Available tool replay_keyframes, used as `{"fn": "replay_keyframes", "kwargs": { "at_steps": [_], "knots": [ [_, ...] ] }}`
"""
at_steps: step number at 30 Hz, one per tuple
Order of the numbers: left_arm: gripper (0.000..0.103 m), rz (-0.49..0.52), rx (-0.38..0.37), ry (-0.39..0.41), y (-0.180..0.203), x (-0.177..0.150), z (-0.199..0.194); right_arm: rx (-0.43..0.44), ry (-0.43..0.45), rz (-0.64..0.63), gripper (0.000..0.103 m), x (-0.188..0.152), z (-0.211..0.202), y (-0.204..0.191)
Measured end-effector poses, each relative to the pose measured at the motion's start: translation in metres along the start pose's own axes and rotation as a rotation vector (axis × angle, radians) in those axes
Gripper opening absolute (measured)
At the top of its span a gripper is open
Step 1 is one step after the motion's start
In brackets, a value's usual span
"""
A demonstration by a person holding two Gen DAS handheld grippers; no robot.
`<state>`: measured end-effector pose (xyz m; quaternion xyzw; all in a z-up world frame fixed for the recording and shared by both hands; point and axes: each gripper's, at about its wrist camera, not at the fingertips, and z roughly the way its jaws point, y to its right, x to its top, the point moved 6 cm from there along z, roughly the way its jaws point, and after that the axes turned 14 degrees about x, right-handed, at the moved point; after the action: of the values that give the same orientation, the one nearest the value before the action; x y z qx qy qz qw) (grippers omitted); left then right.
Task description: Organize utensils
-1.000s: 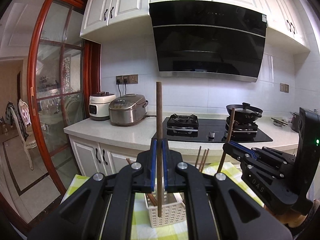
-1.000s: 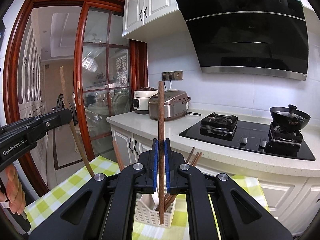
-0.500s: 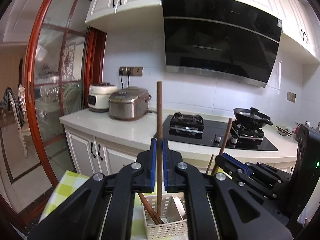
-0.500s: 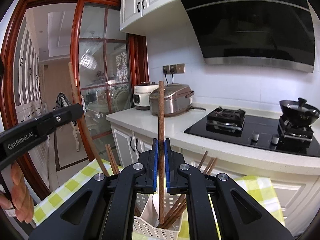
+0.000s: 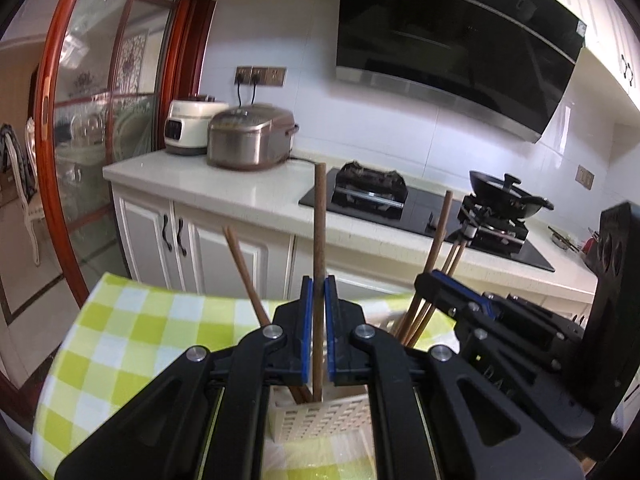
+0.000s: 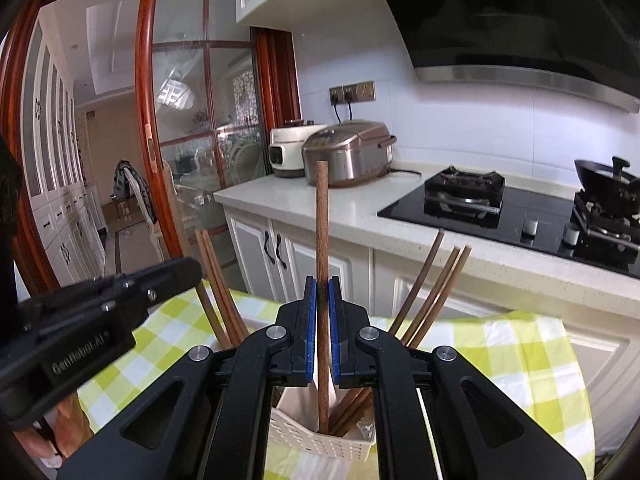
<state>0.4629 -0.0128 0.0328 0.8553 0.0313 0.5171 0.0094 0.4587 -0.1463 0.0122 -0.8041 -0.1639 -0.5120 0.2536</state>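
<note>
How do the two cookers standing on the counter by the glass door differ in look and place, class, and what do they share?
The white cooker is pale and boxy with a dark front panel; the metallic cooker is bronze-silver, rounder and looks wider. The white cooker stands nearer the glass door; the metallic cooker stands nearer the stove and partly overlaps the white one. Both sit on the counter below the wall sockets, lids closed.

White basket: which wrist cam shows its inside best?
Right wrist: the white basket shows its open mouth with chopstick tips inside. The left wrist shows mostly its perforated front wall, the rest hidden behind the fingers.
</note>
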Motion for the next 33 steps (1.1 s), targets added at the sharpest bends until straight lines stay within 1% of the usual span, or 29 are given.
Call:
{"fn": "replay_keyframes", "kwargs": {
  "at_steps": [5, 8, 10, 12, 13, 14, 15, 16, 17, 18, 19, 20, 21, 22, 24, 26, 29, 33],
  "knots": [
    [0.006, 0.007, 0.021, -0.008, -0.003, -0.011, 0.006, -0.006, -0.001, 0.007, 0.007, -0.003, 0.001, 0.004],
    [0.006, 0.009, 0.037, -0.003, -0.005, -0.012, 0.006, -0.013, -0.011, 0.006, 0.008, -0.003, 0.003, 0.005],
    [0.010, 0.006, 0.048, 0.007, -0.008, -0.011, 0.004, -0.018, -0.012, 0.009, 0.009, -0.002, 0.002, 0.007],
    [0.023, 0.004, 0.062, 0.023, -0.011, -0.007, 0.000, -0.032, -0.006, 0.006, 0.014, 0.000, 0.000, 0.009],
    [0.026, 0.003, 0.066, 0.029, -0.013, -0.005, -0.002, -0.037, 0.000, 0.007, 0.018, 0.002, -0.002, 0.010],
    [0.033, -0.001, 0.076, 0.040, -0.015, -0.002, -0.005, -0.044, 0.011, 0.009, 0.025, 0.004, -0.006, 0.011],
    [0.039, -0.003, 0.084, 0.050, -0.017, 0.001, -0.009, -0.052, 0.023, 0.013, 0.029, 0.007, -0.010, 0.013],
    [0.042, -0.006, 0.095, 0.067, -0.020, 0.004, -0.014, -0.056, 0.034, 0.017, 0.036, 0.010, -0.014, 0.015],
    [0.047, -0.009, 0.100, 0.076, -0.021, 0.007, -0.018, -0.059, 0.045, 0.021, 0.040, 0.012, -0.018, 0.017],
    [0.054, -0.013, 0.106, 0.086, -0.023, 0.009, -0.022, -0.064, 0.060, 0.023, 0.041, 0.016, -0.025, 0.018],
    [0.059, -0.020, 0.115, 0.102, -0.026, 0.012, -0.029, -0.072, 0.074, 0.021, 0.041, 0.020, -0.031, 0.018],
    [0.067, -0.028, 0.124, 0.116, -0.028, 0.015, -0.034, -0.083, 0.092, 0.017, 0.042, 0.023, -0.041, 0.018],
    [0.074, -0.037, 0.134, 0.136, -0.031, 0.017, -0.042, -0.090, 0.106, 0.014, 0.042, 0.026, -0.048, 0.018],
    [0.077, -0.042, 0.140, 0.151, -0.032, 0.019, -0.048, -0.094, 0.120, 0.010, 0.044, 0.029, -0.055, 0.017],
    [0.091, -0.054, 0.165, 0.202, -0.035, 0.024, -0.067, -0.104, 0.148, -0.006, 0.046, 0.033, -0.072, 0.014],
    [0.098, -0.058, 0.186, 0.250, -0.036, 0.028, -0.085, -0.110, 0.170, -0.026, 0.048, 0.036, -0.088, 0.010],
    [0.098, -0.044, 0.214, 0.301, -0.035, 0.032, -0.109, -0.116, 0.195, -0.049, 0.052, 0.036, -0.110, 0.003],
    [0.098, -0.011, 0.242, 0.333, -0.028, 0.030, -0.135, -0.123, 0.215, -0.057, 0.058, 0.034, -0.134, -0.003]
  ]
}}
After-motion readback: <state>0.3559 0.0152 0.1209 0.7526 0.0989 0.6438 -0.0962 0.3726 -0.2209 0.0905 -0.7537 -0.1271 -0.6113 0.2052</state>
